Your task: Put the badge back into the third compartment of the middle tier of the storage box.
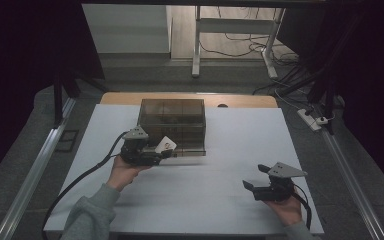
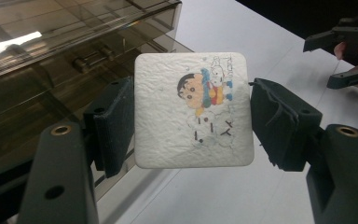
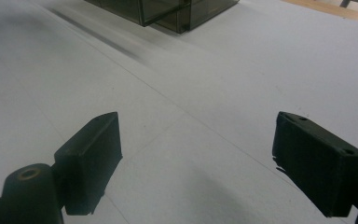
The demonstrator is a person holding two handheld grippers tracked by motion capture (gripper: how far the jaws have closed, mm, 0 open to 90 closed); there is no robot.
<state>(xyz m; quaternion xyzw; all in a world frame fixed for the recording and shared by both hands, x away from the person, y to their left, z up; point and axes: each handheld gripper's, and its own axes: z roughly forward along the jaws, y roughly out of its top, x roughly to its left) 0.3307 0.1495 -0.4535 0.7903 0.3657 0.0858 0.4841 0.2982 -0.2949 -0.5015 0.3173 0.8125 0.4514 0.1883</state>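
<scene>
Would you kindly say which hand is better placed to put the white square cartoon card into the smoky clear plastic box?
Left: the left claw already clamps the card beside the box; the right claw is empty.

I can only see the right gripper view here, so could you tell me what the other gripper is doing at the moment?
Observer: The left gripper is shut on a white square card, clamped by its two side edges.
Operator: Thank you. Is there anything printed on it?
Observer: Yes, a colourful cartoon child with dark hair, seen in the left gripper view.
Operator: And where is it relative to the smoky box?
Observer: In the high view the card sits right at the front of the tinted box, near its lower left corner. Whether they touch, I cannot tell.
</scene>
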